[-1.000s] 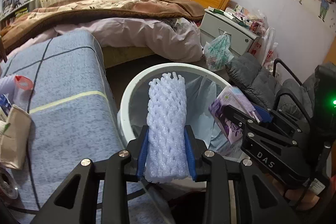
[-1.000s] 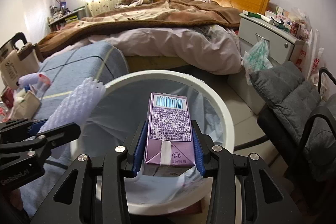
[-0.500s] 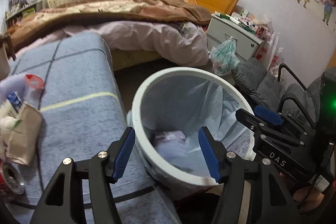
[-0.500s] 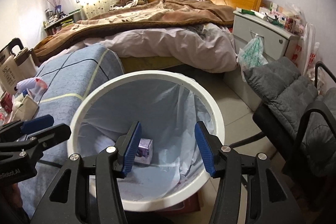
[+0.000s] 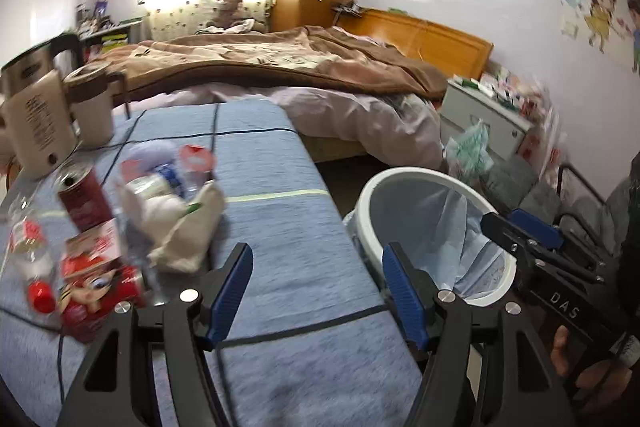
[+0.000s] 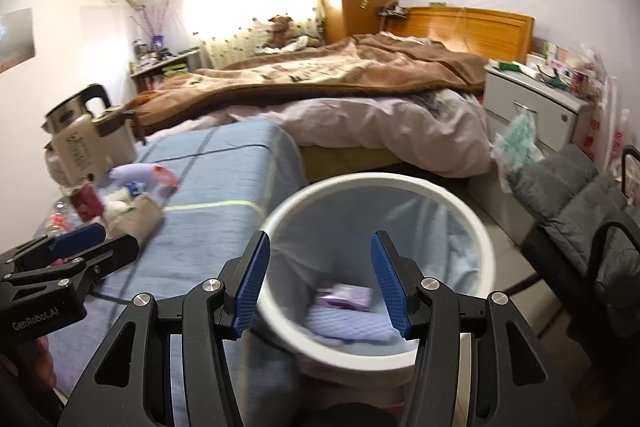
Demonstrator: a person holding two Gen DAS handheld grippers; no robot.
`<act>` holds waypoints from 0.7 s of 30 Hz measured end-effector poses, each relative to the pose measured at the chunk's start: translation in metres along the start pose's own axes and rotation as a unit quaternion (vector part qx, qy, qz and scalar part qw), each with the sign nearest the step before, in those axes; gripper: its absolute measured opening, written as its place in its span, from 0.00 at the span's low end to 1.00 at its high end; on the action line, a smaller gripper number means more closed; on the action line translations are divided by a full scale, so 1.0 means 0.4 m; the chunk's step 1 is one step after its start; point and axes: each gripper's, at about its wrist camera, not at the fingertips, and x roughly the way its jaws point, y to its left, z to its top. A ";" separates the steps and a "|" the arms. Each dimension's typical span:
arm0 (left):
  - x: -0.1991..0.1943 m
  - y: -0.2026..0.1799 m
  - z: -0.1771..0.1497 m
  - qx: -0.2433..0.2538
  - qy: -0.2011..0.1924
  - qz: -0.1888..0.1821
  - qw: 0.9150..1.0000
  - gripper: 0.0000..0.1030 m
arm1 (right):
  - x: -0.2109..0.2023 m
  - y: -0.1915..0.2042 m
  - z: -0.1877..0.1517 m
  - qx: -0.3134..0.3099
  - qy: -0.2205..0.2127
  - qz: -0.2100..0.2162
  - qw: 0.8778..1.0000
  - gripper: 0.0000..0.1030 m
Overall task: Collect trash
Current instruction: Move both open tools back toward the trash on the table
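Note:
A white trash bin (image 6: 476, 227) with a blue liner stands beside the blue-clothed table; it also shows in the left wrist view (image 5: 404, 179). Inside lie the purple carton (image 6: 346, 297) and the foam net sleeve (image 6: 348, 325). My right gripper (image 6: 318, 285) is open and empty above the bin's near rim. My left gripper (image 5: 318, 293) is open and empty over the table's right edge. A trash pile sits on the table's left: a red can (image 5: 82, 201), a tan paper bag (image 5: 192, 227), red snack packets (image 5: 88, 291) and a plastic bottle (image 5: 160, 183).
Two kettles (image 5: 36, 127) stand at the table's far left. The table (image 5: 280, 227) is covered with blue cloth. A bed (image 5: 300, 75) lies behind it, a grey nightstand (image 5: 484, 115) and a grey cushioned chair (image 6: 580, 203) to the right.
Both grippers opened over the bin; the foam sleeve and the purple carton fell in. Both then lifted, and the left swung left over the table.

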 end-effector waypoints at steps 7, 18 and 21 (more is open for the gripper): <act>-0.069 0.115 -0.037 -0.024 -0.017 0.062 0.998 0.69 | 0.008 0.102 -0.018 -0.008 0.008 0.046 0.999 0.52; -0.129 0.332 -0.113 -0.093 -0.020 0.133 0.987 0.71 | 0.073 0.252 -0.040 -0.041 0.037 0.092 0.994 0.52; -0.140 0.385 -0.127 -0.115 -0.019 0.153 0.981 0.71 | 0.098 0.282 -0.043 -0.046 0.047 0.095 0.993 0.52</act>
